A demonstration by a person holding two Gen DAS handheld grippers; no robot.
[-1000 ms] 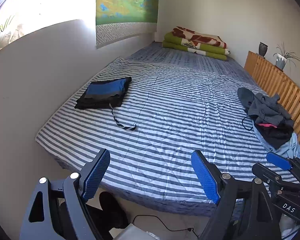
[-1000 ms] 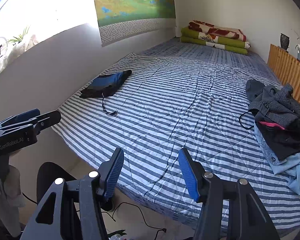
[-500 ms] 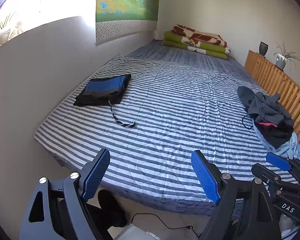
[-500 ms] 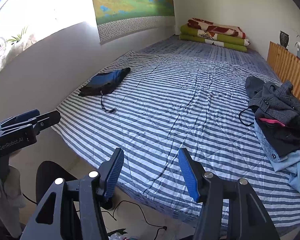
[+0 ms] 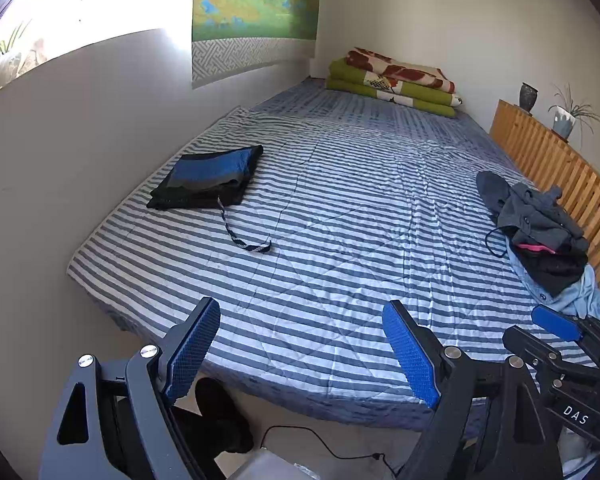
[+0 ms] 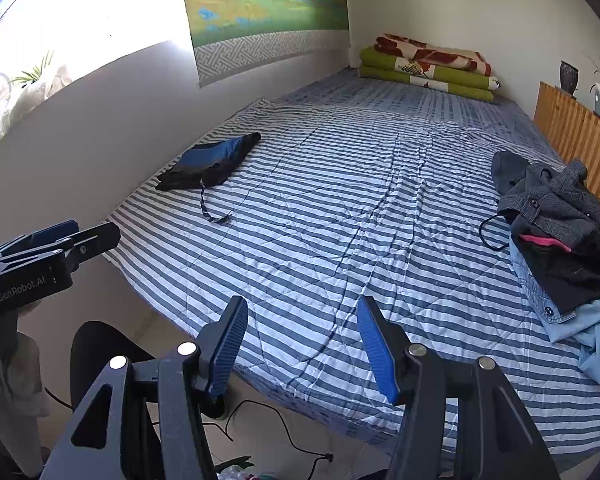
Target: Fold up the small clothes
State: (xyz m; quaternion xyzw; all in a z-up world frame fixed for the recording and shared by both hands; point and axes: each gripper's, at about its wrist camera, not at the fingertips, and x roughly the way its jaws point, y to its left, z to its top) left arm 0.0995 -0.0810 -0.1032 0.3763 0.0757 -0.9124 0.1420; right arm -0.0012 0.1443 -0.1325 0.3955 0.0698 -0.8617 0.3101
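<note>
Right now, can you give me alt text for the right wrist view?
Open right gripper hovers at the foot of a striped bed. Unfolded clothes pile at right, folded garment at left.

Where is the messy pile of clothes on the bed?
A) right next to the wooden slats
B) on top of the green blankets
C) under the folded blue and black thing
A: the pile of clothes lies at the bed's edge beside the wooden slats.
</note>
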